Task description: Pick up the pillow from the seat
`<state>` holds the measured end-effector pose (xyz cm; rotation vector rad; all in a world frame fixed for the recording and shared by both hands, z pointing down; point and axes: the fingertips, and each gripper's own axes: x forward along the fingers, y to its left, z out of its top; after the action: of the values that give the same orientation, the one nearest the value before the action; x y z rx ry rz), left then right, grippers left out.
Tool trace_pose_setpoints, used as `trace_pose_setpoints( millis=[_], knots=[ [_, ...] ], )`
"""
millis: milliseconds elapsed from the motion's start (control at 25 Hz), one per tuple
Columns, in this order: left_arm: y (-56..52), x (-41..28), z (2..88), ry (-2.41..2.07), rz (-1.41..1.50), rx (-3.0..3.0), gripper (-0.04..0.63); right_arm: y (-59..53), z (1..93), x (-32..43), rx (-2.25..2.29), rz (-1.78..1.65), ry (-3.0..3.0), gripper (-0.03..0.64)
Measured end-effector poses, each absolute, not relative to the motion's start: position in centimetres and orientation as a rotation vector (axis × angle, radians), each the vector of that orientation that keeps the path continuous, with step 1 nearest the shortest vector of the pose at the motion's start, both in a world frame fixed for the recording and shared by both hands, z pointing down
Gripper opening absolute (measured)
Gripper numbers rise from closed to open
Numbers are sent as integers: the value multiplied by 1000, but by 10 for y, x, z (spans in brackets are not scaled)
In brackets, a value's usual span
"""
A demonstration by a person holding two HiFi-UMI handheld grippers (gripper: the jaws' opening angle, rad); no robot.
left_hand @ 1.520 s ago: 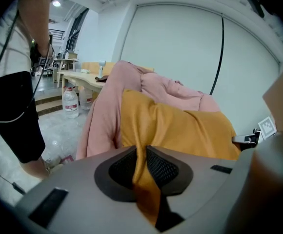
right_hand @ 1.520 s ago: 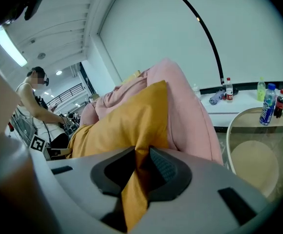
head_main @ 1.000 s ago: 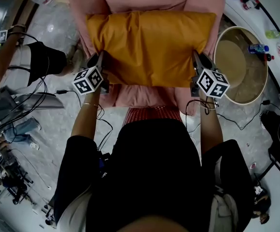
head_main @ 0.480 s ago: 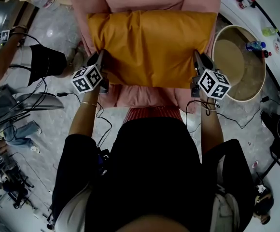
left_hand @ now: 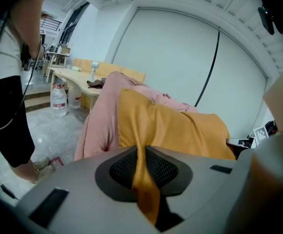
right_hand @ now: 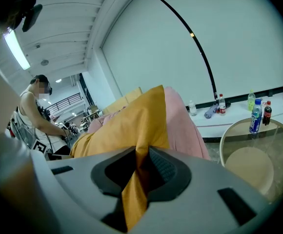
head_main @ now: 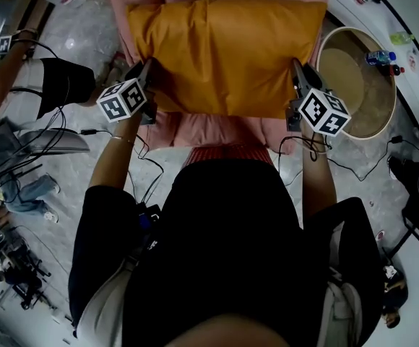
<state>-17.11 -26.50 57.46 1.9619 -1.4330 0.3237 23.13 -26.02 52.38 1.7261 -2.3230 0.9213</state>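
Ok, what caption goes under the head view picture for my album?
The left gripper and right gripper each pinch one end of the plump orange fabric pillow at the pink cushioned seat.

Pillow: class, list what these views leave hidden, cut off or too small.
- Head view: the pillow hides its own underside, so lift off the pink seat is unclear.
- Head view: the seat's back is cut off by the top edge.
- Right gripper view: labels on the bottles are too small.

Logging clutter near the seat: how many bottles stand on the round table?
2. A blue-labelled bottle and a dark red-capped bottle stand side by side near the round table's edge. None looks hidden.
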Motion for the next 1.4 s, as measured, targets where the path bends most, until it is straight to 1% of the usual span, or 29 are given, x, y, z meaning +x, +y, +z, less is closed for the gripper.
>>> trace_pose_setpoints(
  millis=[360,800,1400],
  knots=[
    [-264,-170,568,-1357,386,1983,58,-260,514,229,1743,892,-2318,84],
    [-266,-178,545,-1317,376,2010,55,-255,488,221,1789,906,-2342,84],
    [-270,-185,511,-1333,349,2039,55,-256,474,210,1780,921,-2412,83]
  ],
)
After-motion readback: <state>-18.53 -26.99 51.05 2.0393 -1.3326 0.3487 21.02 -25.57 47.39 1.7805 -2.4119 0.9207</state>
